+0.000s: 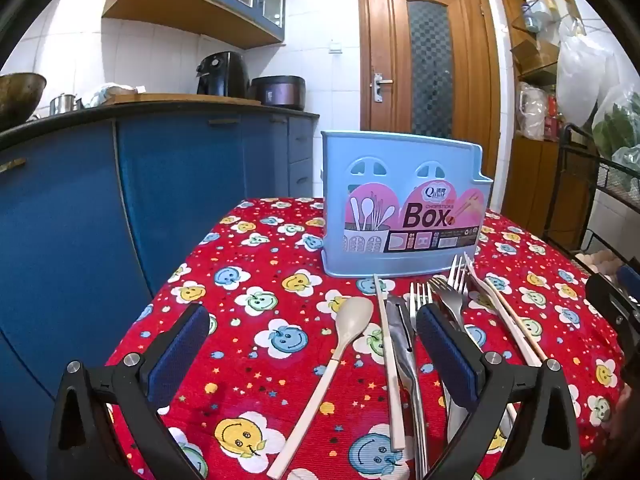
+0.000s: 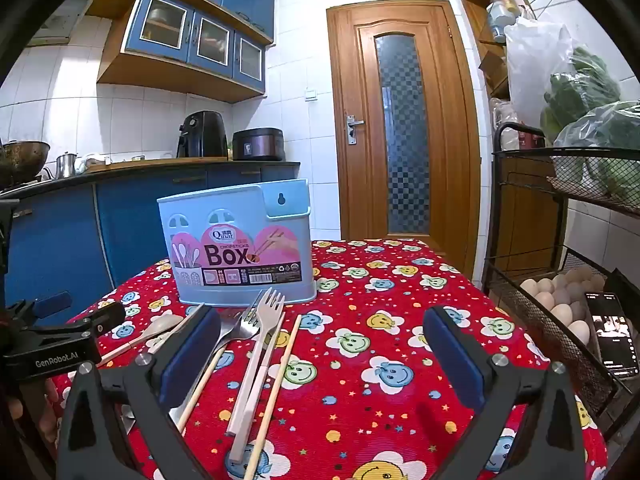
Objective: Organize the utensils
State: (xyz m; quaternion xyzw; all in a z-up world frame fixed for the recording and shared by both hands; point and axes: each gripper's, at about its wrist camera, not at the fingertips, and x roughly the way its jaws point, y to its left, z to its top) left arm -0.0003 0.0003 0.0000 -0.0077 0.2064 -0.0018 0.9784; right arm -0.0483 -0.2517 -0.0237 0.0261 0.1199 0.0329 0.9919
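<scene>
The surface (image 1: 248, 364) has a red cloth with smiley flowers. The blue box (image 1: 404, 204) stands at 12 o'clock, far from both tools. Nothing is in it yet, as far as I can see.

The utensils lie in a row just before the box. The left tool (image 1: 312, 354) is wide open and holds nothing. The right tool (image 2: 322, 356) is wide open too, and empty.

The spoon (image 1: 340, 344) lies between the left tool's fingers, toward 1 o'clock. The white fork (image 2: 256, 356) lies at 10 o'clock of the right tool, with a chopstick (image 2: 276, 392) beside it.

To do this well, pick one thing at a time. Pinch the handle, lift, then drop it upright in the box.
</scene>
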